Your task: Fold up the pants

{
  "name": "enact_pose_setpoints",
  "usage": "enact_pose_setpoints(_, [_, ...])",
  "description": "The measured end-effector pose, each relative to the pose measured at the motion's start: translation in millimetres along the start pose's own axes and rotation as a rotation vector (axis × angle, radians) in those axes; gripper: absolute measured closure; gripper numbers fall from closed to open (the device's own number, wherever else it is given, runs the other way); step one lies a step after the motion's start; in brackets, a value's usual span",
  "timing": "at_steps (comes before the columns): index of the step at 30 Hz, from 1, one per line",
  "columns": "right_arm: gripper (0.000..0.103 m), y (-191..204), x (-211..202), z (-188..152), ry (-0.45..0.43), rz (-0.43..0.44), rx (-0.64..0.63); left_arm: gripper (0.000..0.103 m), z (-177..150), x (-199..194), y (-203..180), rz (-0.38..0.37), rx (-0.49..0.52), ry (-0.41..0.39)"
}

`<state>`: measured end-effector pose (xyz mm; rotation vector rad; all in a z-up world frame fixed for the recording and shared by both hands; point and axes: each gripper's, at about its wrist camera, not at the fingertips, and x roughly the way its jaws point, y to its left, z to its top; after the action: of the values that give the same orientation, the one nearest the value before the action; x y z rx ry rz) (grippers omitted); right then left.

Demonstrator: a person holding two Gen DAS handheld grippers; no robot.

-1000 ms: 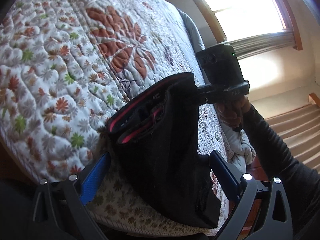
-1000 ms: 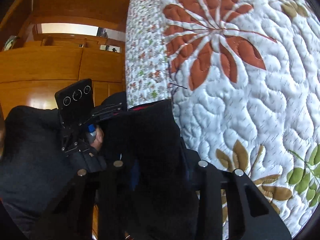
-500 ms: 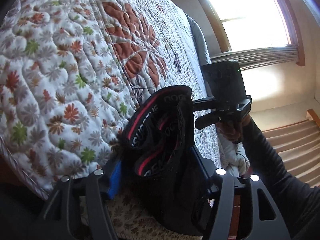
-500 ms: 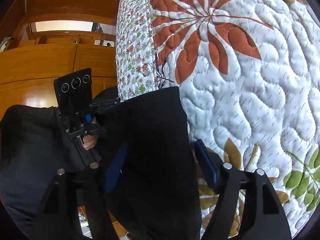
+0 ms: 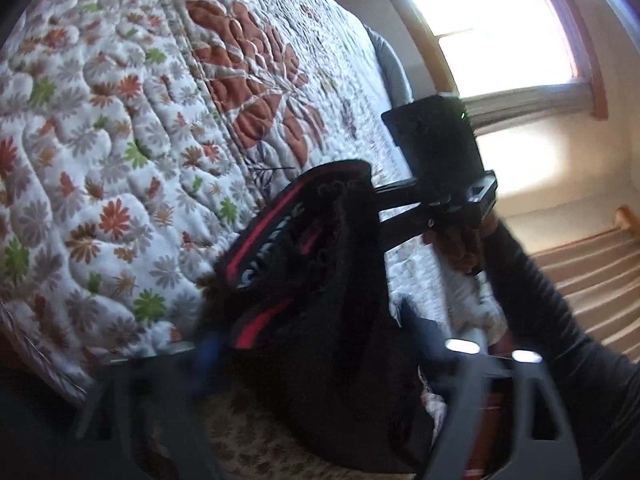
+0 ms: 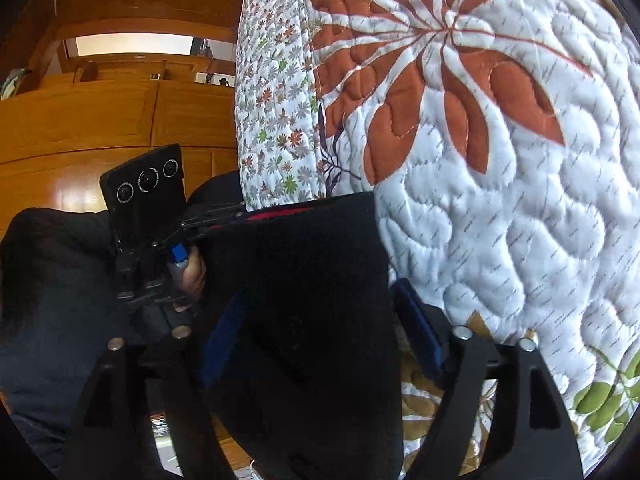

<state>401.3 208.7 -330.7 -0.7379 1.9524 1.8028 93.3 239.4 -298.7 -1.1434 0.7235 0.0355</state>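
Pants (image 5: 320, 320) bunched higher, quilt (image 5: 120, 140), window (image 5: 492, 20)

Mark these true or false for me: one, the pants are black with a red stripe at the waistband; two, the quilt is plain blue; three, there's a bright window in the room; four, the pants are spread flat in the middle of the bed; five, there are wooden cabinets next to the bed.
1. The pants are black with a red stripe at the waistband. True.
2. The quilt is plain blue. False: it is white with orange leaves and small flowers.
3. There is a bright window in the room. True.
4. The pants are spread flat in the middle of the bed. False: they are bunched up at the edge of the quilt.
5. Wooden cabinets stand next to the bed. True.
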Motion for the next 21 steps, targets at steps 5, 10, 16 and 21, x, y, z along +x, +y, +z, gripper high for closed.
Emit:
enact_pose_setpoints(5, [0.061,2.5,-9.0,-5.5,-0.012,-0.038,0.003,0.076,0.1,-11.9,-5.9,-0.013,-0.017,0.011])
enact_pose_setpoints(10, [0.067,28.2,-26.0,-19.2,-0.052,-0.095,-0.017,0.076,-1.8,-28.1,-32.2,-0.015,0.055,-0.009])
enact_pose_setpoints(16, [0.070,75.1,-45.5,-41.0,-0.106,-0.210,-0.051,0.079,-6.5,-41.0,-72.9,-0.002,0.155,-0.038])
enact_pose_setpoints(21, [0.072,130.1,-65.1,-78.5,-0.190,-0.310,-0.102,0.080,-23.3,-55.9,-129.7,-0.001,0.318,-0.074])
